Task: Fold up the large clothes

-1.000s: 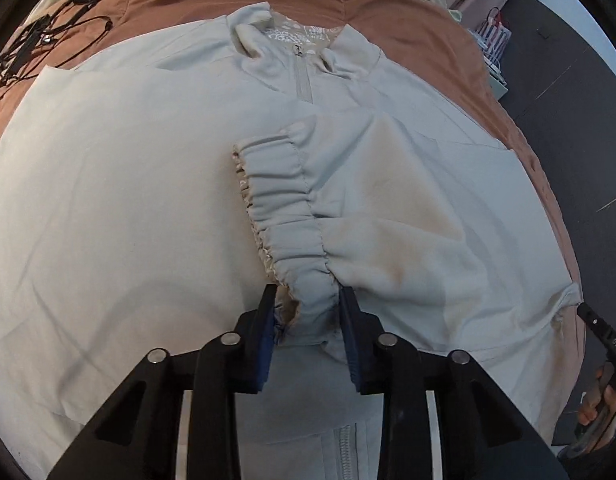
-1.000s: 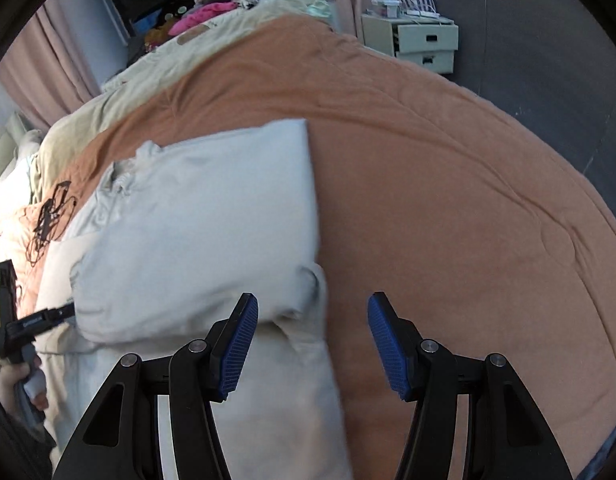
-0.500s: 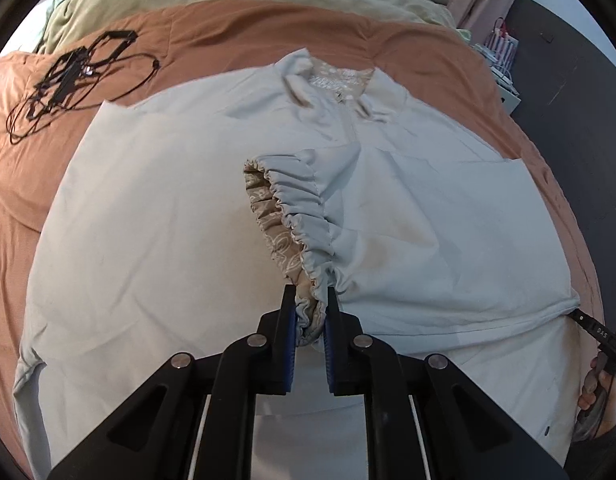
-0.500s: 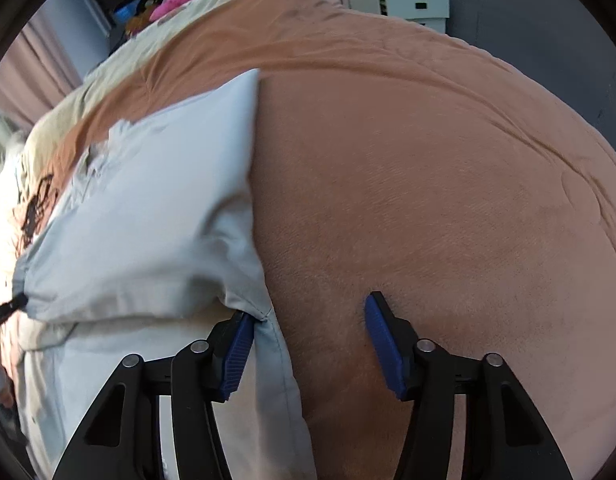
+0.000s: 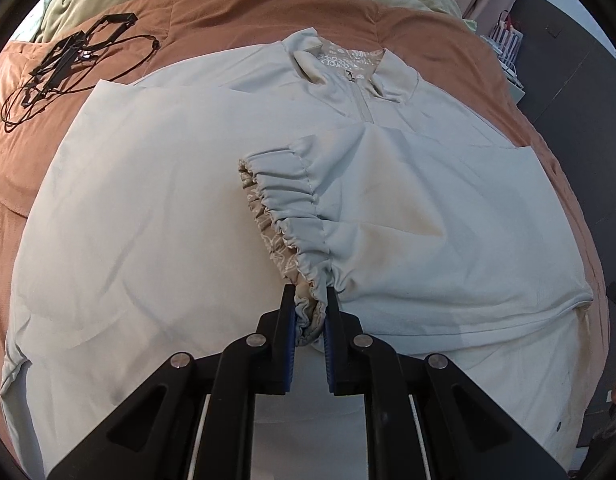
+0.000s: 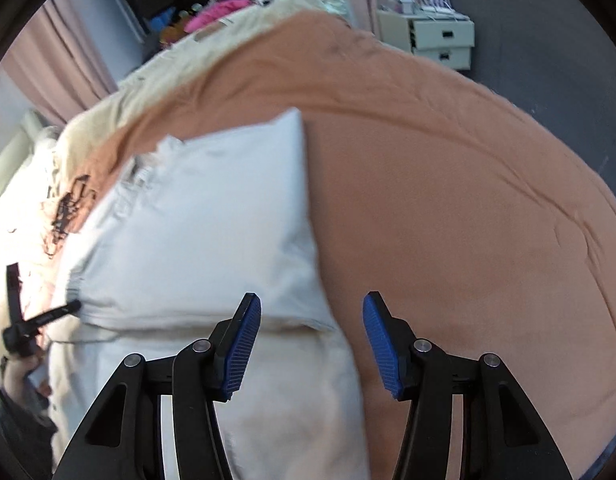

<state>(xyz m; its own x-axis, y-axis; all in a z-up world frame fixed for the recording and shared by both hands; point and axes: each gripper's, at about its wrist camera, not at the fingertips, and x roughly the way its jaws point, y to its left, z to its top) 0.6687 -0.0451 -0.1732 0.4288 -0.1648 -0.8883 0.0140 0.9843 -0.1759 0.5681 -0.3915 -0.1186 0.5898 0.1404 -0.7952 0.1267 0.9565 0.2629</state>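
My left claw point(image 5: 310, 312) is clamped on the gathered elastic cuff point(image 5: 286, 216) of the pale jacket point(image 5: 148, 220), the cuff's patterned lining bunched between the blue pads. Ahead of this claw the sleeve lies folded across the jacket's chest, with the zipped collar point(image 5: 348, 68) further ahead. The jacket is spread flat on the brown bedspread point(image 5: 268, 8); a tangle of black cable point(image 5: 68, 60) sits far ahead to the left. My right claw point(image 6: 312, 344) stands apart, gripping nothing, above the jacket's right edge, with the folded sleeve just ahead and left of it and bare bedspread to its right
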